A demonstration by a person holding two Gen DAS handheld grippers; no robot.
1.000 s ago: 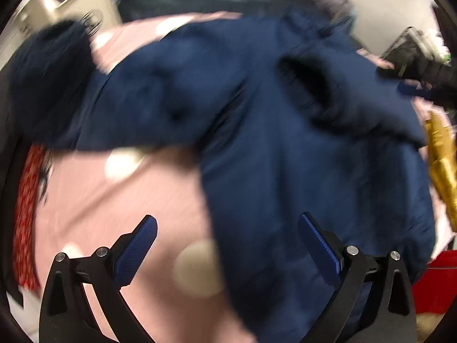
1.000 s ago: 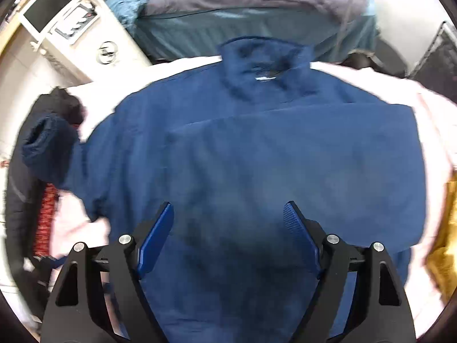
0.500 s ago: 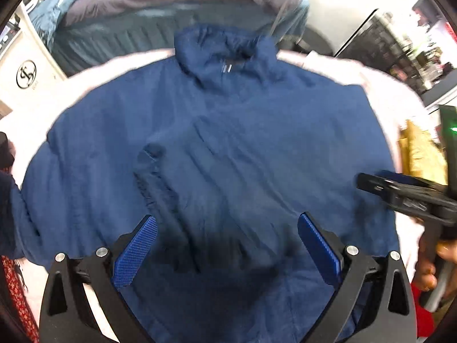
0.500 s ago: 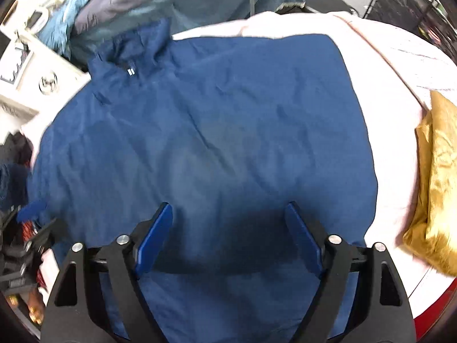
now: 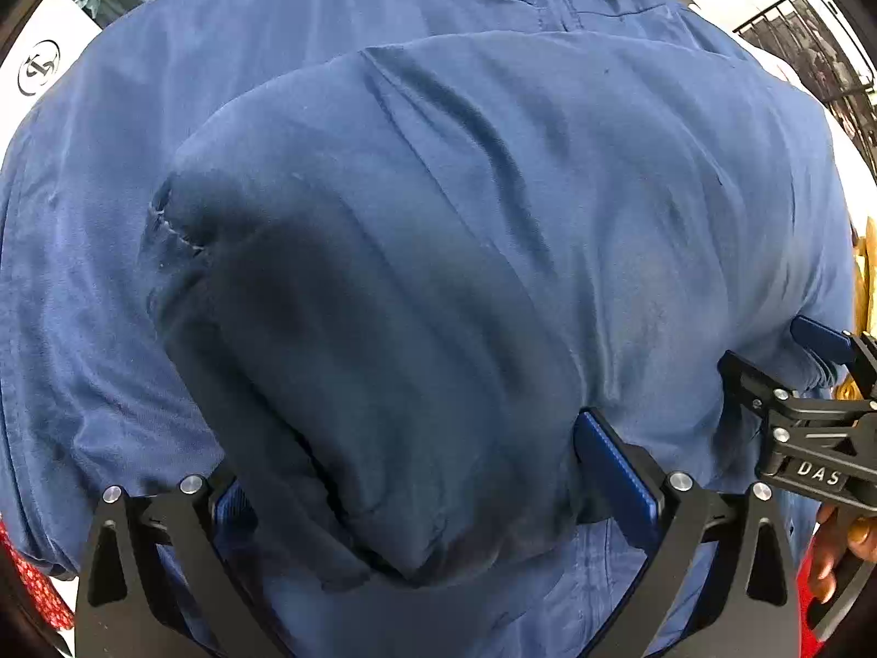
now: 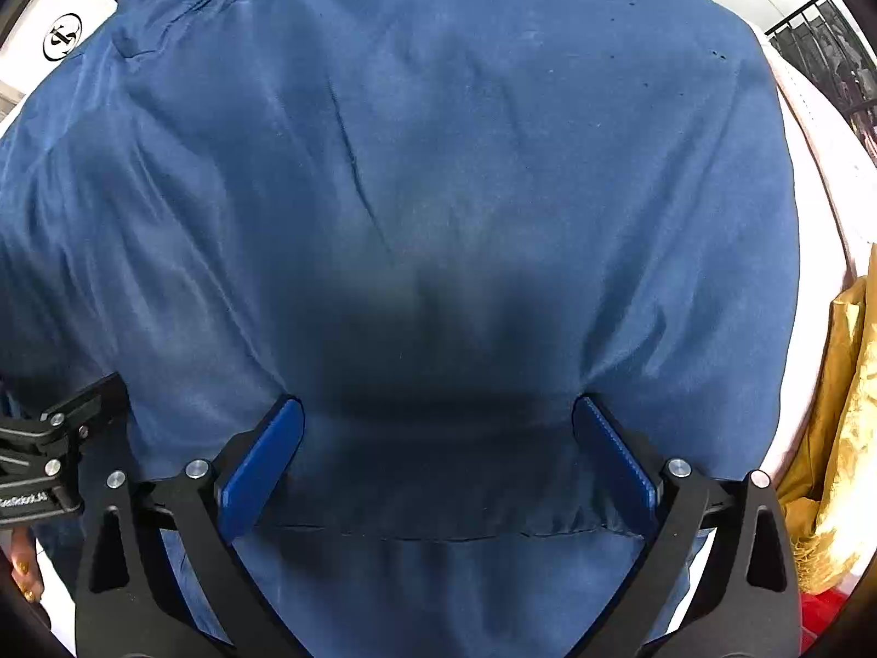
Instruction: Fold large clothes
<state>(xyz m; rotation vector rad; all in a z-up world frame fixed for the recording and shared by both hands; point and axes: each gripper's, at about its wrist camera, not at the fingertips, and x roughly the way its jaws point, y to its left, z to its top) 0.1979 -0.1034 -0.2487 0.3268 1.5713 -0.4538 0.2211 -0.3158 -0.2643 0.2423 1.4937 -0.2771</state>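
The black frame of the right gripper (image 5: 816, 378), seen at the right edge of the left wrist view, carries white letters "DAS". At far left a white box panel (image 6: 33, 63) bears a round black monogram logo, its letters too stylised to read. White lettering on the black left gripper (image 6: 52, 427) is too blurred to read.

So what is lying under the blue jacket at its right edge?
At its right edge, the blue jacket lies on a pale pink cover, with gold fabric beside it. What is under its middle is covered and cannot be seen.
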